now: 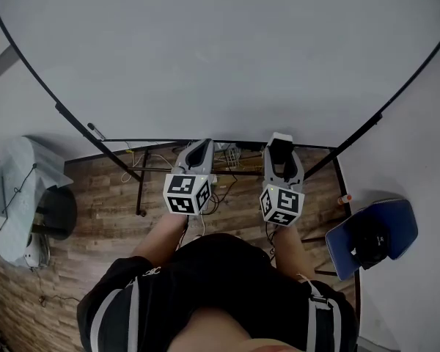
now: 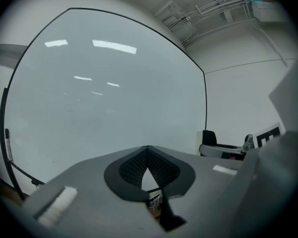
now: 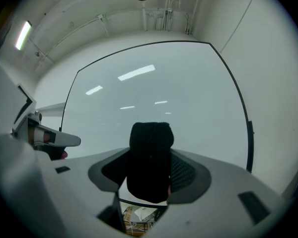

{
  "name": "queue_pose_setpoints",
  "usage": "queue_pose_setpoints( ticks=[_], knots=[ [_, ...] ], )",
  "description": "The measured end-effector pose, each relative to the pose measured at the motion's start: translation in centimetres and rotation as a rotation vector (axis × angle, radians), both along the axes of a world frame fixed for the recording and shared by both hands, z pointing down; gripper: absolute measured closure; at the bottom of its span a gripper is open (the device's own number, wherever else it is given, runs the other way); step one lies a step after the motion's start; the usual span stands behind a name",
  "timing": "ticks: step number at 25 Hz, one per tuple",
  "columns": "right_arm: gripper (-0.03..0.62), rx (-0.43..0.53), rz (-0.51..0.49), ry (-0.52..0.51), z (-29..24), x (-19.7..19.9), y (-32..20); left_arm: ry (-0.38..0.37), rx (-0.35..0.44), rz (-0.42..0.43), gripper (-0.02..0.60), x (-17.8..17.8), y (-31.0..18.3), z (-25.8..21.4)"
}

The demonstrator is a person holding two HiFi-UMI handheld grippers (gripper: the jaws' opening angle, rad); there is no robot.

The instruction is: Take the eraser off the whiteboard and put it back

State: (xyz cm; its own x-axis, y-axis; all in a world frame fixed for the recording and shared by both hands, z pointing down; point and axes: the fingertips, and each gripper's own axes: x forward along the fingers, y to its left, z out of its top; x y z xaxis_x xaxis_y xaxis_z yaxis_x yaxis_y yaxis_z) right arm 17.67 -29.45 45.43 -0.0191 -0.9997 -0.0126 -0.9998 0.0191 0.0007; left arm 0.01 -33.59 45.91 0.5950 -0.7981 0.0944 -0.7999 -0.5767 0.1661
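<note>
The big whiteboard (image 1: 220,57) fills the upper half of the head view, and both grippers point level at it. My right gripper (image 1: 281,144) is shut on the black eraser (image 1: 281,155). In the right gripper view the eraser (image 3: 150,160) stands upright between the jaws, just in front of the whiteboard (image 3: 154,93); whether it touches the board I cannot tell. My left gripper (image 1: 200,148) hovers beside it on the left. Its tips meet with nothing between them in the left gripper view (image 2: 147,150), facing the whiteboard (image 2: 99,98).
Under the board, its black stand legs and a tangle of cables (image 1: 220,171) lie on the wooden floor. A marker (image 1: 97,131) rests at the board's lower left edge. A blue chair (image 1: 370,237) stands at the right and a grey machine (image 1: 18,189) at the left.
</note>
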Motion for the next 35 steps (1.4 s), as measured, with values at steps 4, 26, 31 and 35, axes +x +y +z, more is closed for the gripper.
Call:
queue_pose_setpoints(
  ticks=[4, 26, 31, 35],
  knots=[
    [0.364, 0.008, 0.001, 0.002, -0.3, -0.1, 0.3, -0.002, 0.003, 0.006, 0.572, 0.0, 0.4, -0.1],
    [0.364, 0.028, 0.017, 0.046, -0.4, 2.2, -3.3, -0.003, 0.003, -0.022, 0.572, -0.7, 0.6, 0.0],
    [0.364, 0.030, -0.006, 0.066, 0.0, 2.4, -6.1, -0.009, 0.003, -0.054, 0.572, -1.9, 0.3, 0.0],
    [0.364, 0.016, -0.029, 0.057, 1.1, 2.6, -7.8, -0.013, -0.002, -0.084, 0.572, -2.8, 0.4, 0.2]
  ],
)
